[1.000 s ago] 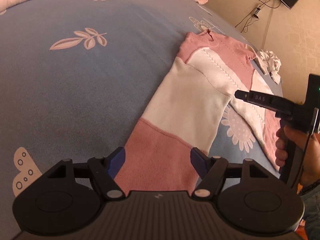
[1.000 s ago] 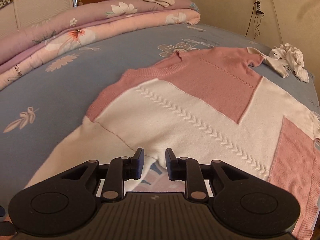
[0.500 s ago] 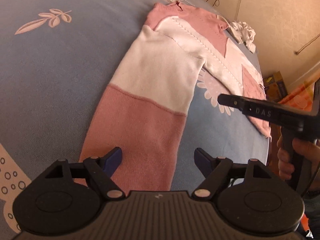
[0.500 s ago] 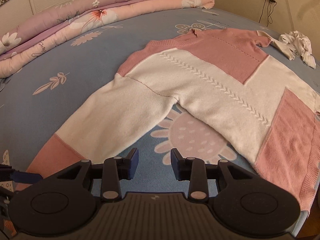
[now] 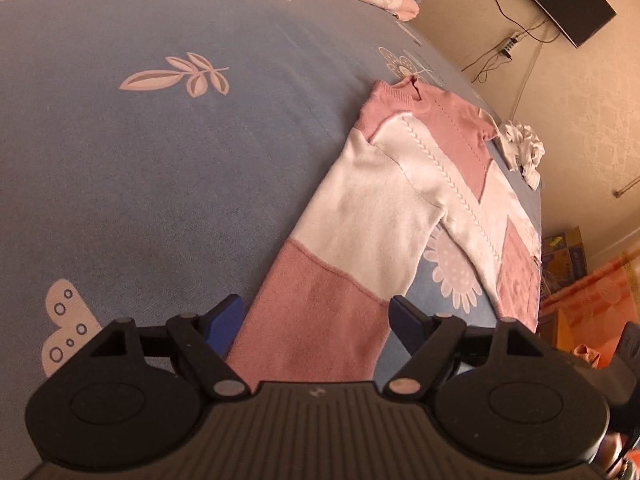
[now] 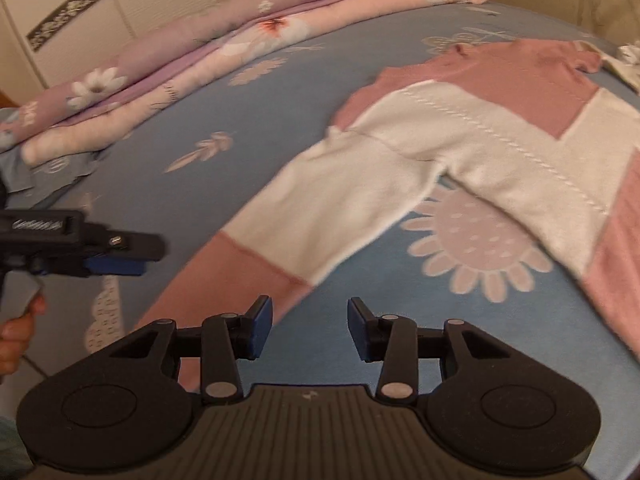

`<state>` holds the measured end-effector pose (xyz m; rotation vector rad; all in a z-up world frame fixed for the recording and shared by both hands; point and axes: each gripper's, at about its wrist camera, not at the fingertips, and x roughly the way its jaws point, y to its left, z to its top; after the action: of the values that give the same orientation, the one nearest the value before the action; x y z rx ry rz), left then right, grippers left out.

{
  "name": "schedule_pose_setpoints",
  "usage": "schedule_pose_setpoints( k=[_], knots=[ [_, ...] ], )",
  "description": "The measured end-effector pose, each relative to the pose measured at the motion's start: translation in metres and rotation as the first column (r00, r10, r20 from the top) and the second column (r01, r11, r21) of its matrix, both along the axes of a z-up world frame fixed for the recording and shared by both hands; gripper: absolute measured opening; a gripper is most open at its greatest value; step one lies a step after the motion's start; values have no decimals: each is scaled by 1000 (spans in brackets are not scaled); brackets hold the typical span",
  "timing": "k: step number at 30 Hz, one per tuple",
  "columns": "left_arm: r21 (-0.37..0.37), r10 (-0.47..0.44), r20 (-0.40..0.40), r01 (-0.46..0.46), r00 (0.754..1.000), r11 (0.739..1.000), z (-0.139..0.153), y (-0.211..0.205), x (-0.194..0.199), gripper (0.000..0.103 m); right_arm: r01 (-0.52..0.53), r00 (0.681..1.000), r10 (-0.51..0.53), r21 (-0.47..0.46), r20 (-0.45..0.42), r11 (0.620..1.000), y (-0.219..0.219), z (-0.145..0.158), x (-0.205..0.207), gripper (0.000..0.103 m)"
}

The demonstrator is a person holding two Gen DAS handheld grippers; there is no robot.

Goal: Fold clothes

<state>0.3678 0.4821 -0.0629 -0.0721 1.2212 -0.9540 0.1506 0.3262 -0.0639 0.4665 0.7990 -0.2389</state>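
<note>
While the pink and white sweater (image 5: 404,216) lies spread flat on the blue flowered bed sheet (image 5: 160,152), its long sleeve (image 5: 340,280) stretches toward both cameras, with the pink cuff end nearest. No container is visible; folded quilts (image 6: 192,48) lie along the far edge of the bed, and a crumpled white cloth (image 5: 520,152) lies just beside the far shoulder of the sweater. The left tool (image 5: 316,320) points down at a slant over the pink part of the sleeve; its jaws stand wide open on either side of it, and the blue pads do not press the fabric. The right tool (image 6: 308,324) also points down at a slant, near the edge of the cuff; its jaws are partly open, with only sheet and a little sleeve between them, gripping nothing. In the right wrist view a hand (image 6: 16,336) carries the left tool at the left edge
</note>
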Motion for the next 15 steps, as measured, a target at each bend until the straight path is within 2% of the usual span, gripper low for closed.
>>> schedule_pose_setpoints(
  k=[2, 4, 9, 12, 15],
  knots=[
    [-8, -5, 0, 5, 1000, 1000, 2, -5, -1, 79, -65, 998, 65, 22, -12, 998, 17, -5, 14, 45],
    [-8, -17, 11, 17, 1000, 1000, 4, -11, -4, 79, -82, 996, 82, 2, -39, 997, 27, -9, 23, 45],
    [31, -82, 19, 82, 996, 996, 1, -35, -22, 79, -5, 998, 3, -36, -56, 999, 14, -5, 14, 50],
    [51, -136, 7, 136, 991, 989, -1, -55, -34, 79, 120, 992, -123, -76, -38, 990, -20, 0, -11, 50],
    [41, -183, -13, 183, 983, 982, -1, -74, -44, 79, 344, 937, -349, -129, -10, 930, -65, 3, -48, 50]
  ],
)
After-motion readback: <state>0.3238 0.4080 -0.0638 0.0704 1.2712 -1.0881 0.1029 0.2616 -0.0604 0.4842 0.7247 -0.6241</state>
